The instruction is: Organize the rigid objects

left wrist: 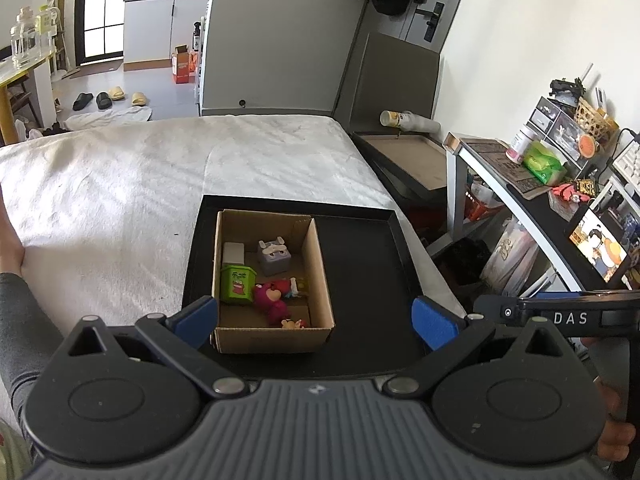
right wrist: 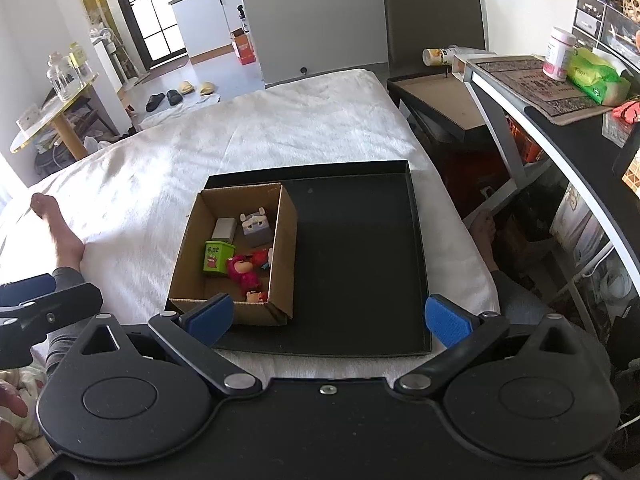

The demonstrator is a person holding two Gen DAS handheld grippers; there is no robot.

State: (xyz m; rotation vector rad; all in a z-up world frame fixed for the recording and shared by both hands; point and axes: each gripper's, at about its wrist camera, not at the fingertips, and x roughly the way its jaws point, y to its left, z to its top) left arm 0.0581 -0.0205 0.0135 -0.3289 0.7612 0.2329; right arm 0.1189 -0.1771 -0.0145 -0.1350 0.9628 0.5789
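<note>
A brown cardboard box (left wrist: 316,264) (right wrist: 286,248) stands in the left part of a shallow black tray (left wrist: 364,272) (right wrist: 360,260) on a white bed. In the box lie a green toy bin (left wrist: 237,284) (right wrist: 216,256), a grey cube figure (left wrist: 273,258) (right wrist: 256,226), a white block (left wrist: 234,255) (right wrist: 224,229), a pink bear (left wrist: 272,298) (right wrist: 242,272) and small figures. My left gripper (left wrist: 316,320) is open and empty, just in front of the box. My right gripper (right wrist: 328,318) is open and empty over the tray's near edge.
The white bed (left wrist: 140,184) (right wrist: 280,120) stretches left and beyond the tray. A desk (left wrist: 532,204) (right wrist: 560,128) with clutter stands at the right, a brown-topped box (left wrist: 416,156) (right wrist: 444,100) beside it. A bare foot (right wrist: 60,232) rests on the bed's left.
</note>
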